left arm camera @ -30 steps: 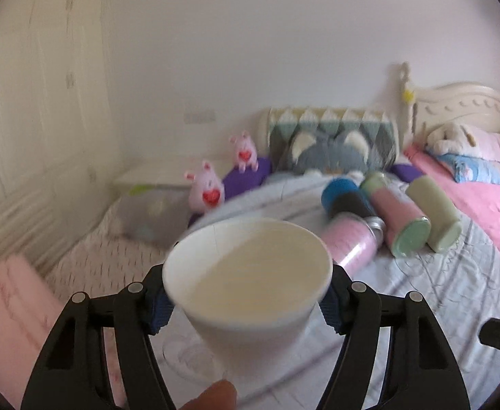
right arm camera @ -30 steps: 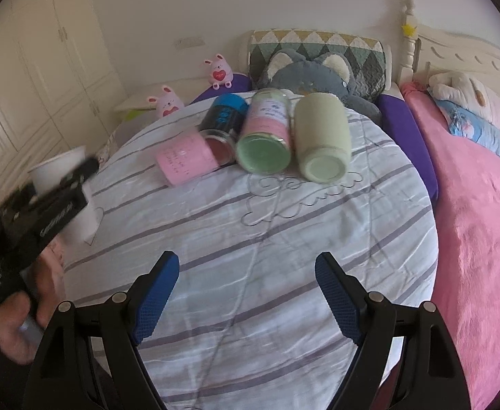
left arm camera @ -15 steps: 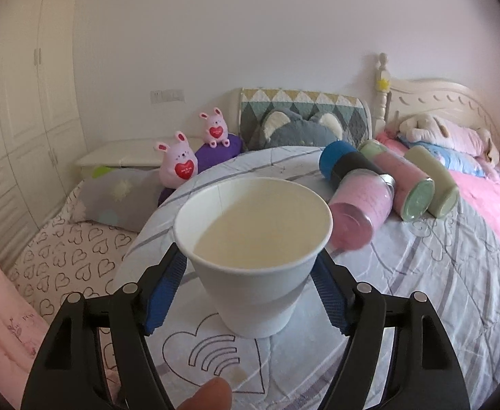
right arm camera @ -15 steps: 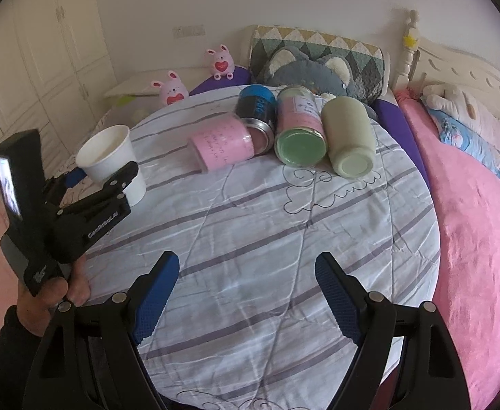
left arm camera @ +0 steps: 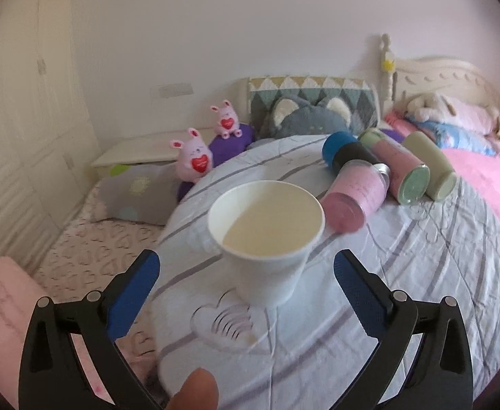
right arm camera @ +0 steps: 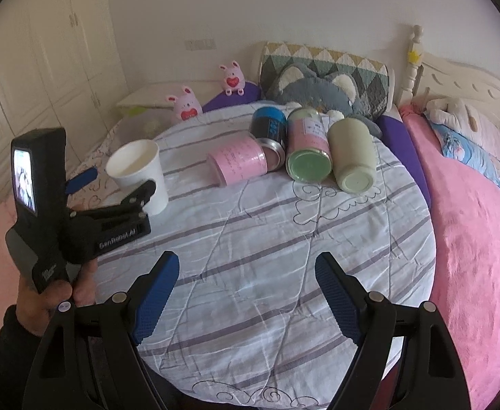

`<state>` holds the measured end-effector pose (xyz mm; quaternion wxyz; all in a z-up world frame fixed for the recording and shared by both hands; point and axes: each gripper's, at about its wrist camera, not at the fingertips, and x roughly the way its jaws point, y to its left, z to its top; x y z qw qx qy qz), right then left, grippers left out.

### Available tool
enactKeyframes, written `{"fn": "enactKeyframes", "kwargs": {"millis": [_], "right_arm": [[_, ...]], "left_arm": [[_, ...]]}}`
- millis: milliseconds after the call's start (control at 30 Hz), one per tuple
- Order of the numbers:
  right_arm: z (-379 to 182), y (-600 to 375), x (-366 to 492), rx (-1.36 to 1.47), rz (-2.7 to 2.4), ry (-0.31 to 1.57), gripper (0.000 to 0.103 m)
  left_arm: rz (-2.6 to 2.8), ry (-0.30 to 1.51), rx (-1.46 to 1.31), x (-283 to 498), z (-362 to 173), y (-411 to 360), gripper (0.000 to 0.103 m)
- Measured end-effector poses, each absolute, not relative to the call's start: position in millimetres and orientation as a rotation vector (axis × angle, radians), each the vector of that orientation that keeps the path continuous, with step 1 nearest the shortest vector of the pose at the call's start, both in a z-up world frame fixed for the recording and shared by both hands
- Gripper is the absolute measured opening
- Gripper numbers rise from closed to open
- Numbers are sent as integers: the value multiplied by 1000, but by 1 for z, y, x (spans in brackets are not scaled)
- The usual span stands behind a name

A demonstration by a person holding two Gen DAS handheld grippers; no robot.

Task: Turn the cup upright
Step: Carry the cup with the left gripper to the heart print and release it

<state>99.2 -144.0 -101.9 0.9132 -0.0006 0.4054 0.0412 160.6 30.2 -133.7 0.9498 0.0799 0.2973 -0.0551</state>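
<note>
A white paper cup (left arm camera: 267, 235) stands upright, mouth up, on the round table with a striped cloth (left arm camera: 403, 290), near its left edge. My left gripper (left arm camera: 246, 294) is open, its blue pads apart from the cup on either side and a little nearer than it. The cup also shows in the right wrist view (right arm camera: 140, 174), with the left gripper (right arm camera: 113, 188) behind it. My right gripper (right arm camera: 246, 300) is open and empty above the table's near part.
Several cylinders lie on their sides at the table's far side: a pink one (right arm camera: 239, 164), a blue-black can (right arm camera: 270, 126), a pink-green one (right arm camera: 308, 147) and a pale green one (right arm camera: 352, 153). A pink bed (right arm camera: 472, 239) is to the right; plush toys and cushions are behind.
The left gripper has set the cup down upright on the table, opened its jaws and drawn back a little. The right gripper has stayed open and nearly still.
</note>
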Motion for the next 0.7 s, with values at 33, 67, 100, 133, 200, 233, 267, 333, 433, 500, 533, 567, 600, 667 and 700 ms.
{"fn": "enactKeyframes", "kwargs": {"millis": [33,67,100,133,200,233,267,333,433,500,533,567,600,667,700], "right_arm": [[-98,-147,95,3,85,819,83],[-96,-149,93,6,85,806,83],[-92,-152,89,13,83,788,83],[-89,-155,86,18,81,774,83],[-83,-161,80,34,82,749,83],[-80,-164,77,39,82,738,83],[-77,-166,74,41,80,728,83],[-69,-171,66,47,80,696,83],[-56,-177,52,53,72,645,83],[-49,-181,45,52,66,618,83],[-44,-183,40,52,61,600,83],[-41,-184,37,51,57,590,83],[-39,-185,34,51,54,581,83],[-35,-186,27,54,48,566,83],[-35,-187,24,55,49,561,83]], "left_arm": [[-109,606,162,151,-126,30,103],[-109,608,161,146,-122,30,103],[-103,614,165,137,-114,28,103],[-93,616,171,128,-107,26,103],[-80,618,181,113,-92,22,103],[-75,618,185,108,-86,20,103],[-70,618,188,100,-78,18,103],[-63,627,191,87,-66,14,103],[-63,656,189,69,-47,8,103],[-69,682,179,56,-35,4,103],[-73,693,173,52,-32,4,103],[-78,713,163,47,-29,2,103],[-82,741,153,41,-25,1,103],[-90,781,127,31,-21,-1,103],[-89,788,121,27,-20,-2,103]]}}
